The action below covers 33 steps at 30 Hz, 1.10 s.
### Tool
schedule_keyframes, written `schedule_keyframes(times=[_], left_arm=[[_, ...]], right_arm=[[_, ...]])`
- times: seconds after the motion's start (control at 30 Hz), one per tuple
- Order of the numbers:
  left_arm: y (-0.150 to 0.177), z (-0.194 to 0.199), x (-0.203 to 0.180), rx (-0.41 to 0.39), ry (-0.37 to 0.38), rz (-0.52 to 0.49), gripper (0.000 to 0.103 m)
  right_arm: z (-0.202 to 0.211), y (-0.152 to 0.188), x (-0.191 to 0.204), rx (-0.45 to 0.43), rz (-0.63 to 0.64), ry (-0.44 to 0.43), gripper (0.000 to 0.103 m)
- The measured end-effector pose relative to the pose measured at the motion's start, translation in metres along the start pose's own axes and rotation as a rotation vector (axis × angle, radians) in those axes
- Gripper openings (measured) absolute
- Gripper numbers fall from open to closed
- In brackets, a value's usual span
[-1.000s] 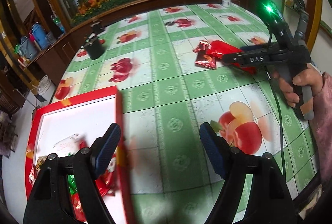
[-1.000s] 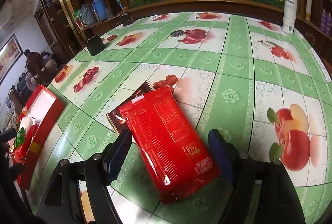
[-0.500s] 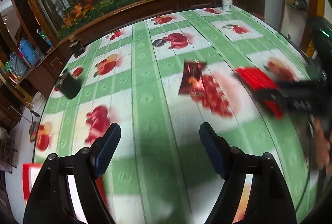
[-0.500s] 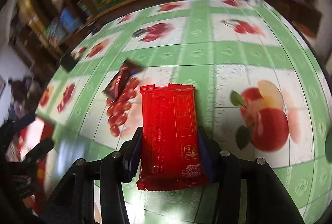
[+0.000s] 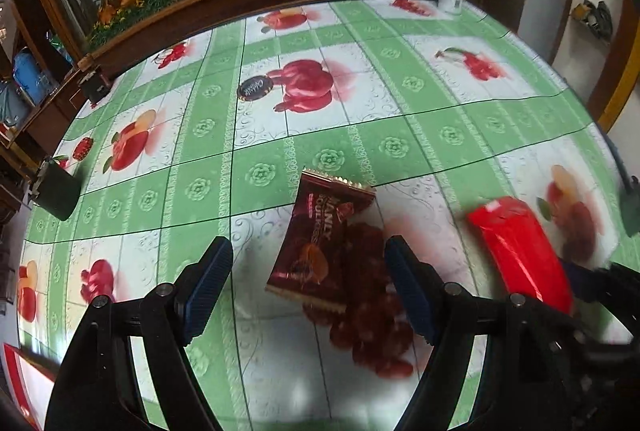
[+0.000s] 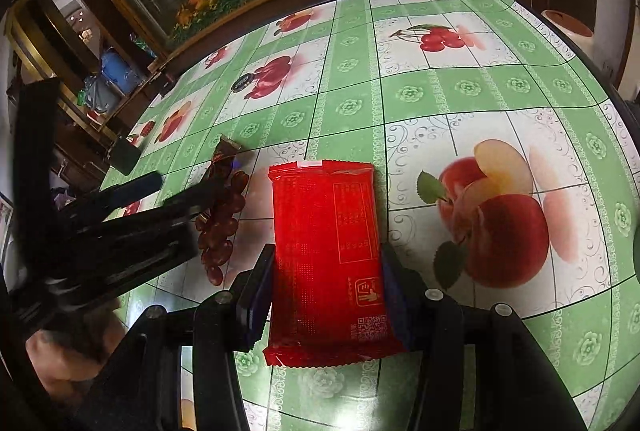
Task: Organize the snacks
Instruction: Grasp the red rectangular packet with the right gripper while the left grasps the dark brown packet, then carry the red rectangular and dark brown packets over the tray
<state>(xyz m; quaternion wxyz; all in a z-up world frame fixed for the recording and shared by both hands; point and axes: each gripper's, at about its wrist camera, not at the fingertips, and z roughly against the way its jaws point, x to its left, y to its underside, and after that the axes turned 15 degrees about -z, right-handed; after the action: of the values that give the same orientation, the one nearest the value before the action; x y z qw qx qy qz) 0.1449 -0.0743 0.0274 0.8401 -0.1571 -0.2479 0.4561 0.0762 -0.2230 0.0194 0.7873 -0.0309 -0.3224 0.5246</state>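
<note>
My right gripper [image 6: 326,295] has its fingers clamped on the near end of the red snack packet [image 6: 326,243], one pad on each long side. I can't tell whether the packet's far end rests on the desk [image 6: 460,103] or is raised. To do this well I'd keep the squeeze even and lift straight up before swinging, so the slick film doesn't twist out or drag on the cloth.

My left gripper [image 5: 308,287] hangs with its fingers wide apart, straddling the dark brown snack packet [image 5: 320,243], which lies flat near the middle of the desk. I'd lower until both pads flank its long sides, then close across the narrow width rather than the crimped ends.

The red tray [image 5: 16,371] shows only as a corner off the desk's near left edge; that's my guess for where both packets go. Farther on, a small dark oval wrapper [image 5: 255,87] lies toward the far edge.
</note>
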Motion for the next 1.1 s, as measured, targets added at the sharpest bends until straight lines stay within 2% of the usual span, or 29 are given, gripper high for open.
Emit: schedule_keyframes(times=[0.07,0.17,0.2,0.27,0.3,0.33,0.43,0.7,0.83,1.1], left_arm=[[0.000,-0.010,0.003,0.015,0.008,0.023,0.079],[0.001,-0.014,0.013,-0.009,0.026,0.075,0.080],[0.001,-0.015,0.015,-0.014,0.028,0.084,0.075],[0.003,-0.014,0.019,-0.032,0.033,0.091,0.057],[0.003,-0.013,0.018,-0.039,0.041,0.080,0.038],[0.002,-0.011,0.016,-0.040,0.042,0.056,0.029],[0.004,-0.006,0.008,-0.037,0.015,0.004,0.018],[0.049,0.027,-0.005,-0.045,0.041,-0.009,0.017],[0.090,0.054,-0.006,-0.041,0.112,0.052,0.017],[0.181,0.109,-0.002,-0.049,0.198,0.123,0.016]], right_arm=[[0.000,0.000,0.001,0.000,0.001,0.003,0.051],[0.000,0.001,0.001,-0.005,0.004,0.009,0.051],[0.000,0.001,0.001,-0.006,0.005,0.010,0.051],[-0.001,0.001,0.002,-0.010,0.010,0.016,0.051],[-0.001,0.002,0.003,-0.013,0.014,0.019,0.051],[-0.001,0.003,0.003,-0.015,0.018,0.021,0.051],[-0.002,0.004,0.006,-0.026,0.036,0.032,0.051],[-0.002,0.009,0.010,-0.045,0.087,0.060,0.051],[-0.004,0.016,0.016,-0.072,0.138,0.100,0.051],[-0.005,0.032,0.023,-0.140,0.221,0.157,0.052]])
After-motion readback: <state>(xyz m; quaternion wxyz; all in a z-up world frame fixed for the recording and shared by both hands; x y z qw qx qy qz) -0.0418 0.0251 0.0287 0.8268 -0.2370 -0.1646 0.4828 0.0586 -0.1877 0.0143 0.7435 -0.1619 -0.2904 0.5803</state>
